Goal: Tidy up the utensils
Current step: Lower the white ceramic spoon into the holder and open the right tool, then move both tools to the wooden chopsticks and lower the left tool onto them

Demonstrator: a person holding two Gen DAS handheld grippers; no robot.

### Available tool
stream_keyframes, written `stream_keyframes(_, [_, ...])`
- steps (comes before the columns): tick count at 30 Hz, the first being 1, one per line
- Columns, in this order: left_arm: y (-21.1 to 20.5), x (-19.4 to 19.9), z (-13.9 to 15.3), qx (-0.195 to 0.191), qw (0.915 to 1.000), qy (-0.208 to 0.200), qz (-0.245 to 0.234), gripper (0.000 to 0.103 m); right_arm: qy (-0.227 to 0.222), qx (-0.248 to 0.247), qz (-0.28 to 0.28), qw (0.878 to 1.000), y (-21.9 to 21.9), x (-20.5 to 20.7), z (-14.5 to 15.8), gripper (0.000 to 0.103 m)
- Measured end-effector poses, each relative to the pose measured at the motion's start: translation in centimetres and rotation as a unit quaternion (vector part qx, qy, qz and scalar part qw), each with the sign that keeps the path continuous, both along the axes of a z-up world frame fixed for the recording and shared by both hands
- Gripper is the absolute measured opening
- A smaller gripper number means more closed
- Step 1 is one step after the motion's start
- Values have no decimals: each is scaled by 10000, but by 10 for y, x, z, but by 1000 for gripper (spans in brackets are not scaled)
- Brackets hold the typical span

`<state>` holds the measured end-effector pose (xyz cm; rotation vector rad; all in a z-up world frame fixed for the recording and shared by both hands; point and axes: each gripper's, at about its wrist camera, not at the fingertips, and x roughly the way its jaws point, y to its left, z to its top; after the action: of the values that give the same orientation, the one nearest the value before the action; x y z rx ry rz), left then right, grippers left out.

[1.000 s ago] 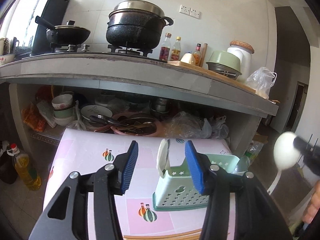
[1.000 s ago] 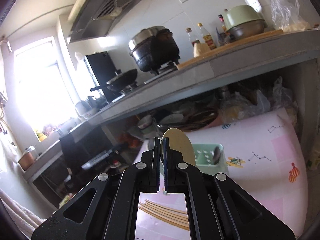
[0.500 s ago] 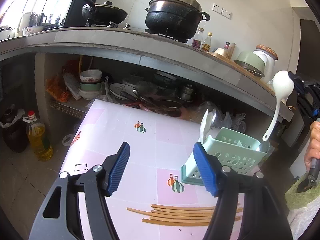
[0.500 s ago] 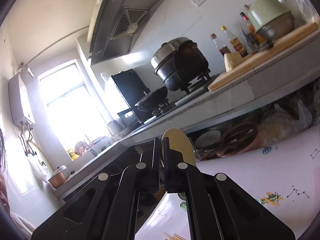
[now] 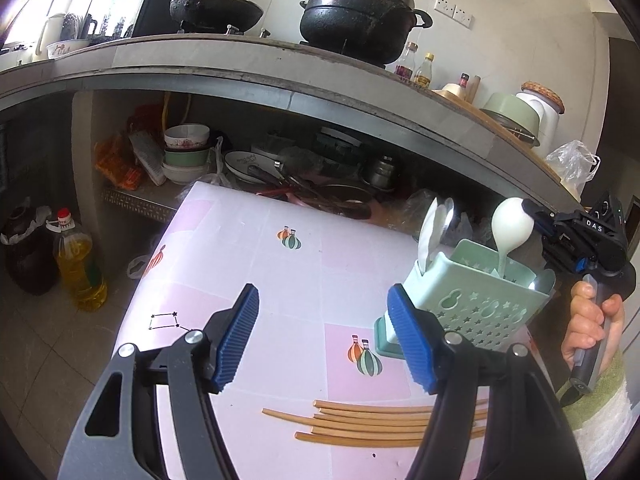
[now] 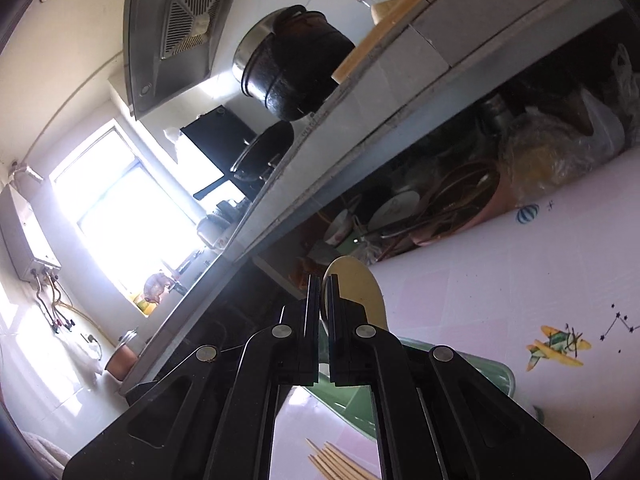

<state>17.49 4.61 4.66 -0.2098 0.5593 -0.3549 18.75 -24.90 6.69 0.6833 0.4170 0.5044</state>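
Observation:
A mint-green utensil holder (image 5: 476,308) stands on the pink tablecloth (image 5: 256,248), with a white spoon (image 5: 430,228) upright in it. My right gripper (image 5: 534,216) is shut on the bowl of a white ladle (image 5: 512,228) whose handle reaches down into the holder. In the right wrist view the ladle bowl (image 6: 360,292) sticks out past the shut right gripper (image 6: 324,284), above the holder (image 6: 464,372). My left gripper (image 5: 324,296) hangs open and empty over the cloth, left of the holder. Several wooden chopsticks (image 5: 372,424) lie loose near the table's front.
A concrete counter (image 5: 280,76) overhangs the table's far side, carrying a black pot (image 5: 356,20) and a wok (image 5: 216,8). Its lower shelf holds bowls (image 5: 186,152) and plates. An oil bottle (image 5: 80,268) stands on the floor at the left. A hand (image 5: 592,328) holds the right gripper.
The right gripper brought the ladle down from the right until its handle entered the holder. The left gripper's jaws spread wider and it tipped down, bringing the chopsticks into view.

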Motion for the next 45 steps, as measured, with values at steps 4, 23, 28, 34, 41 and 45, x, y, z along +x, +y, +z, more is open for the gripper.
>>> stream_keyframes(4, [1, 2, -2, 7, 10000, 31, 18, 65, -30, -189, -84, 9998, 0, -16, 1, 3])
stream_keyframes(23, [-1, -10, 4, 101, 9999, 30, 67, 65, -90, -3166, -1713, 9329, 34, -90, 30, 44])
stream_keyframes(28, [-5, -10, 3, 324, 9994, 63, 119, 65, -115, -3071, -1867, 9331, 31, -119, 30, 47])
stream_keyframes(34, [-32, 2, -18, 878, 9948, 345, -396, 61, 632, -2170, -947, 9695, 40, -130, -15, 54])
stream_keyframes(41, [-77, 22, -52, 1425, 9811, 618, -1155, 20, 2153, -1543, 336, 9637, 93, -116, -108, 54])
stream_keyframes(45, [-98, 28, -75, 2095, 9654, 799, -1329, 7, 2500, -1757, 589, 9504, 116, -109, -130, 54])
